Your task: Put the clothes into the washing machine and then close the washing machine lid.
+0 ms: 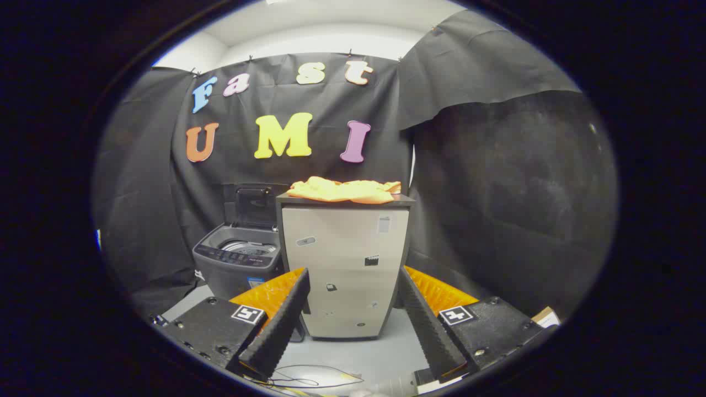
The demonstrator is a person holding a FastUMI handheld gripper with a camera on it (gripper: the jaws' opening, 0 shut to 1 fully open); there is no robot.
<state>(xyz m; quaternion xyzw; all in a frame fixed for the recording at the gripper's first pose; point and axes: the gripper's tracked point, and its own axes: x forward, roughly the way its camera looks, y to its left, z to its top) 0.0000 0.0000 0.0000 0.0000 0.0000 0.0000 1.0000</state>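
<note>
My fingers [353, 325] stand wide apart and hold nothing, aimed at the front of a pale cabinet [345, 270] that rises just ahead of them. The clothes [345, 190], a crumpled orange heap, lie on the cabinet's dark top, well beyond and above my fingertips, so nothing of the task is done yet as I judge it. The washer [237, 259] sits on the floor to the left of the cabinet, touching or nearly touching its side; I cannot tell which. Its lid [253, 205] stands upright at the back and the drum mouth is open. The main risk, as I see it, is the pinch: the cloth lies flat and loose, so I may catch a single fold and leave the rest trailing, or scrape the top and shove the heap off the far edge. Carrying it left and down, a hanging end could snag the cabinet's corner or drape over the washer's control panel instead of dropping in. Any cloth left over the rim would stop the lid from seating. The lid itself leans near the black cloth wall, so reaching behind it could tangle my fingers in the drape. Loose cable [309, 377] lies on the floor under me too.
</note>
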